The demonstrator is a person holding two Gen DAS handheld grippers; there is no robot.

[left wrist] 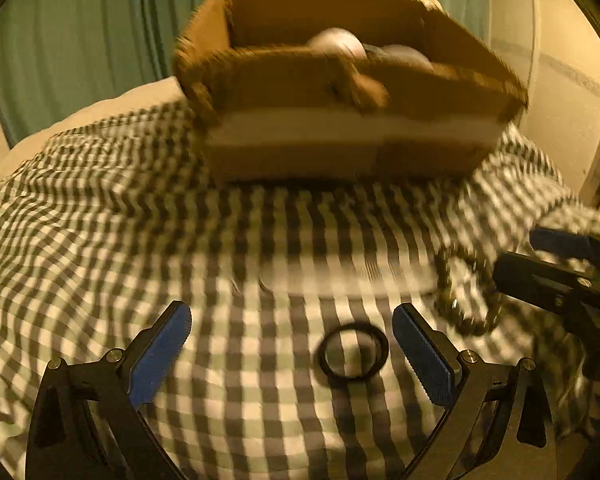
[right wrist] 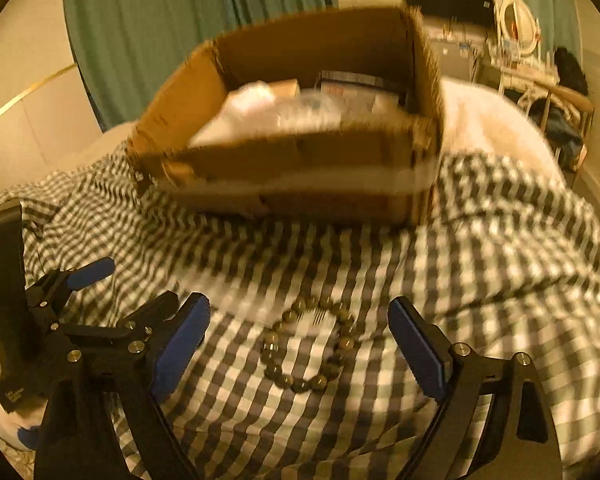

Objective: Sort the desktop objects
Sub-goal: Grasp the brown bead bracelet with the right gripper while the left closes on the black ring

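Ahead, the checked cloth [right wrist: 500,264] spreads wide over the bed, bare between me and the cardboard box [right wrist: 300,120] standing at its far side. Blurred pale and dark items fill the box; I cannot name them. My right gripper [right wrist: 300,344] is spread wide and holds nothing, with the bead bracelet [right wrist: 274,338] lying flat between its fingers. My left gripper [left wrist: 292,352], equally wide and unloaded, frames a black ring [left wrist: 382,350] on the cloth.
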